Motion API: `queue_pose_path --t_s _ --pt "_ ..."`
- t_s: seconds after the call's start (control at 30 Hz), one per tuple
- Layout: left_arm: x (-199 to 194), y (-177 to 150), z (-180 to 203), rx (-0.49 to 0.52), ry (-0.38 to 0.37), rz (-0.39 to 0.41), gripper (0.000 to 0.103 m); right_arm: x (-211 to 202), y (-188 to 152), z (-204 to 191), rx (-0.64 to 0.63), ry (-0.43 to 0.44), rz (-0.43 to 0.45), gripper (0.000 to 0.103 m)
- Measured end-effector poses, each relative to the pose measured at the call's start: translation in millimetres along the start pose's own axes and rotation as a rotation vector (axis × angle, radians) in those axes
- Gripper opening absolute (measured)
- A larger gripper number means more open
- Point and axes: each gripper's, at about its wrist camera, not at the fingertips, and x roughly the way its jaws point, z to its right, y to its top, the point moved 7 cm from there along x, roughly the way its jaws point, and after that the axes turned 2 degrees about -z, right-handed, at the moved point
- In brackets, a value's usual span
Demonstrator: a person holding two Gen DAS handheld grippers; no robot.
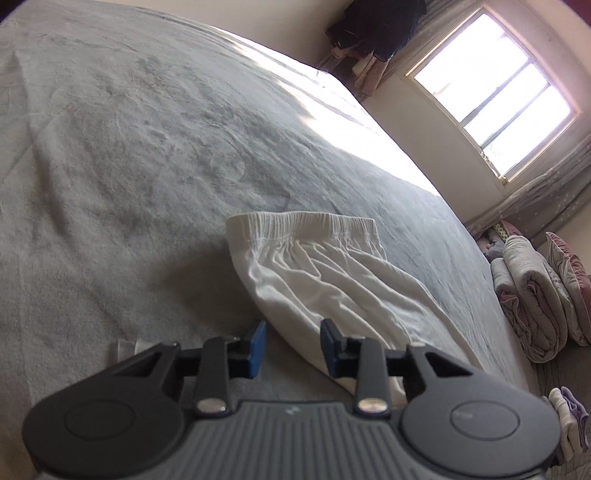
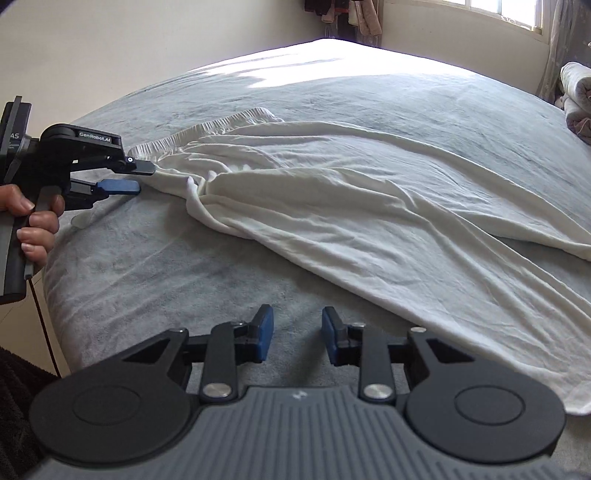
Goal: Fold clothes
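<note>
Right wrist view, 9 o'clock edge: your left hand grips the handle of the left gripper. Its jaws are spread; upper finger touches the waistband corner of the white pants, lower blue pad sits just below the cloth on the bed. Whether any fabric is between them I can't tell from this angle.

Centre: the pants lie wrinkled on the grey blanket, elastic waistband toward 10 o'clock, legs running out to 4 o'clock and past the frame edge. Bunched fold just right of the left gripper's tips.

6 o'clock: your right gripper has its jaws apart with nothing between them, over bare blanket just beside the near hem of the pants, not touching it.

Surface: blanket is plush, grey, lightly rumpled, covers the whole bed. Sun patch on the far side at 12 o'clock.

Left wrist view: left gripper spread, right pad on the cloth edge, left pad over blanket. Waistband at centre.

Room, left to right: plain cream wall, dark clothes hanging in the corner at 1 o'clock, bright window with pale curtains at 2 o'clock, rolled quilts and a pink pillow at 3 o'clock, small stack of folded items at 4 o'clock.
</note>
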Motion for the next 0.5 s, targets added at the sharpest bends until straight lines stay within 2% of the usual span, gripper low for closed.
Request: queue_pose_path --t_s 0.27,0.5 --pt "2 5 -10 -0.049 -0.001 0.057 0.022 35 27 -47 -0.147 0.027 0.064 0.031" --pt "0 8 -12 -0.067 0.000 0.080 0.017 50 37 -60 -0.259 -0.041 0.110 0.030"
